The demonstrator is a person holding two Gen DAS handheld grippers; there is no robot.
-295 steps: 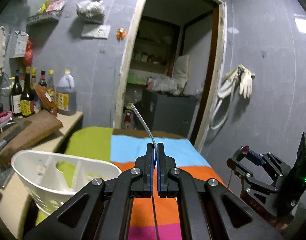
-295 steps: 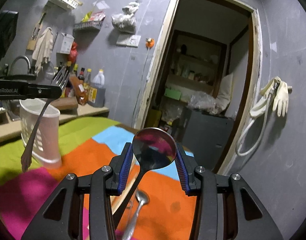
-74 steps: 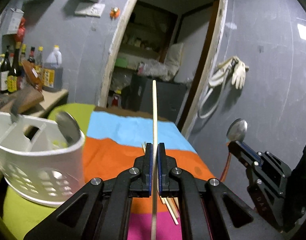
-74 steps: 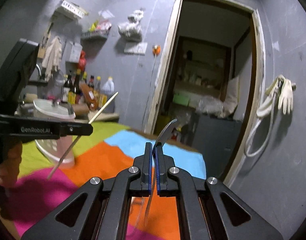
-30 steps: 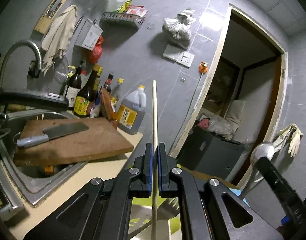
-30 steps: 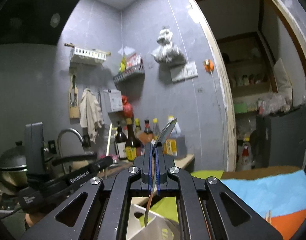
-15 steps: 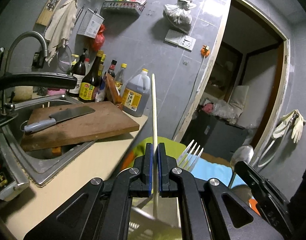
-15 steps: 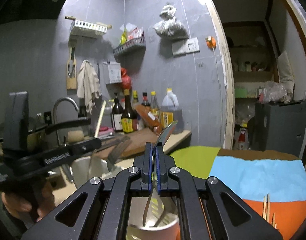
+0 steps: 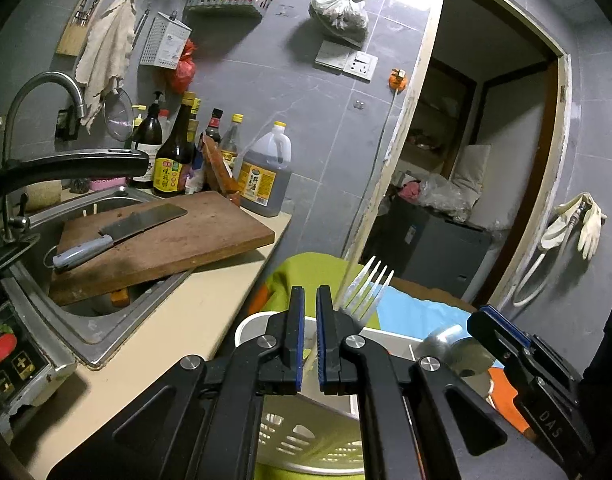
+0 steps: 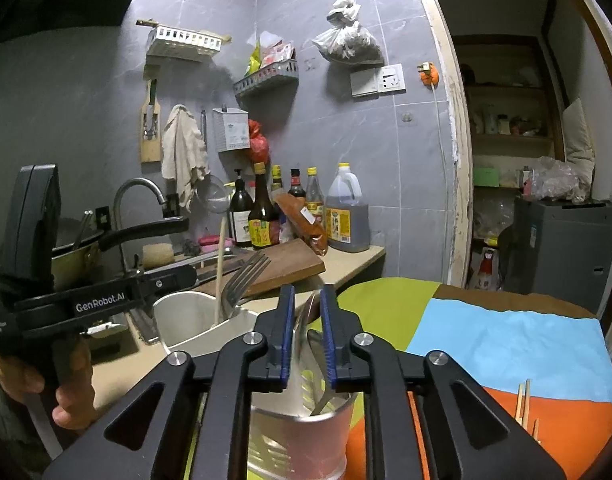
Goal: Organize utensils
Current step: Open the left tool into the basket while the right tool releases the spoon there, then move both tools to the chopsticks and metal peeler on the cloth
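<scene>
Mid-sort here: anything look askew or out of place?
The cutting board lies tilted across the sink rim, with a cleaver loose on top. Some chopsticks lie on the cloth, outside the caddy.

Grey tiled walls (image 9: 265, 80) fill the upper half of both views, with glare from a lamp near the top. At the left, a steel sink (image 9: 85, 320) with a curved tap (image 9: 45, 88) is set in a beige counter (image 9: 193, 320); a wooden chopping board (image 9: 165, 236) bearing a cleaver (image 9: 117, 232) lies across it. Bottles (image 10: 289, 208) line the wall behind. At the right, a doorway (image 9: 486, 160) opens on a dim room, seemingly a store room with shelves (image 10: 510, 136).
</scene>
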